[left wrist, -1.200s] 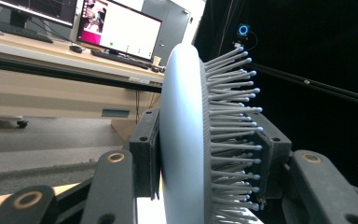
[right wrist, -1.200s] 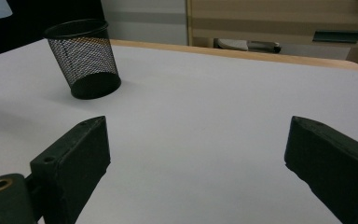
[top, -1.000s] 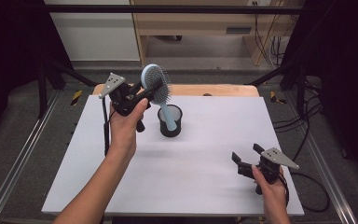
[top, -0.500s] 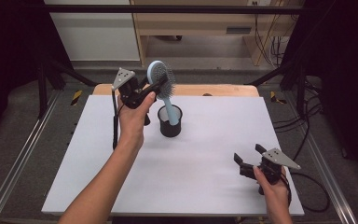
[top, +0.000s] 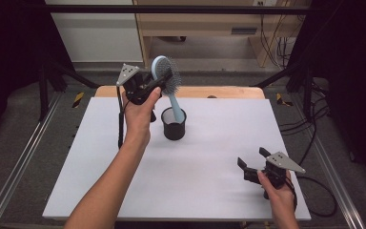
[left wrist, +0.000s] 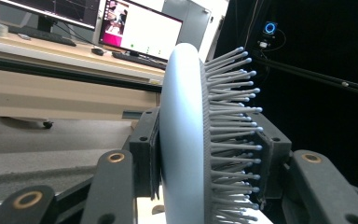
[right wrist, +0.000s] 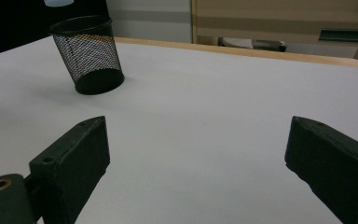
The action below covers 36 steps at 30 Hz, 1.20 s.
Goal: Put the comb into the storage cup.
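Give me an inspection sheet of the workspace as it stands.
Surface: white table, bare around the cup.
Job's things: hairbrush upright, handle end in the black mesh cup.
Clutter: nothing seen.
Grippers: left gripper shut on the hairbrush head; right gripper open, holding nothing, low at the table's near right.
Cables: one cable hangs from the left gripper; another trails off the right edge.
Surroundings: wooden desk behind, black curtains at the sides.
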Motion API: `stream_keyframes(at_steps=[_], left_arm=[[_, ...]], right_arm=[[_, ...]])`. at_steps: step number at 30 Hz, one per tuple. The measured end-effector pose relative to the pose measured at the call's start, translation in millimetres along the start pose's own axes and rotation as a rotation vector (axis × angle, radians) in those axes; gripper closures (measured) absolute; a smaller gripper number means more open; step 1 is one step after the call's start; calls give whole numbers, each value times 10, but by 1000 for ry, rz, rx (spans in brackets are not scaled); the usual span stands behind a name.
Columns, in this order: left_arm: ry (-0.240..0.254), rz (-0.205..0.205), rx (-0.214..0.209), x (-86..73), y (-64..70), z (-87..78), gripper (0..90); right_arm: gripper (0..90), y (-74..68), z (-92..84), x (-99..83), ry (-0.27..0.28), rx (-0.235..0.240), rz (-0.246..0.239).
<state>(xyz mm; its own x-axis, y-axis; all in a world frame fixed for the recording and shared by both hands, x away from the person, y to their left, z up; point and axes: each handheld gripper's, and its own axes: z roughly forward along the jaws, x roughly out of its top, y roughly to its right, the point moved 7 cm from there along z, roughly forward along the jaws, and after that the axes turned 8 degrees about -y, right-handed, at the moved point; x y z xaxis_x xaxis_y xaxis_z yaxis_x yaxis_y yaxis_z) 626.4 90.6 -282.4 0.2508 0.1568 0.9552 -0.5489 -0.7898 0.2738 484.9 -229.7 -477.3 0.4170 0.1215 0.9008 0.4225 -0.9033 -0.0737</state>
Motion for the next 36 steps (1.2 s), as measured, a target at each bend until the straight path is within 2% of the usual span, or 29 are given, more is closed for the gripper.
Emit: stream_keyframes(at_steps=[9, 20, 24, 29, 34, 36], left_arm=[[11, -14, 17, -7, -68, 42, 526], [23, -6, 29, 26, -106, 86, 525], [26, 3, 27, 41, -112, 109, 525], [26, 2, 23, 26, -138, 155, 525], [11, 23, 15, -22, -122, 203, 525], [13, 17, 17, -26, -136, 214, 525]], right_arm=[[68, -15, 6, 3, 1, 1, -3], [68, -44, 9, -7, -5, 13, -14], [69, -44, 9, -8, -5, 11, -15], [74, -50, 27, -29, -15, -3, -52], [65, -47, 30, -20, -15, -6, -66], [62, -23, 13, -12, -8, -11, -57]])
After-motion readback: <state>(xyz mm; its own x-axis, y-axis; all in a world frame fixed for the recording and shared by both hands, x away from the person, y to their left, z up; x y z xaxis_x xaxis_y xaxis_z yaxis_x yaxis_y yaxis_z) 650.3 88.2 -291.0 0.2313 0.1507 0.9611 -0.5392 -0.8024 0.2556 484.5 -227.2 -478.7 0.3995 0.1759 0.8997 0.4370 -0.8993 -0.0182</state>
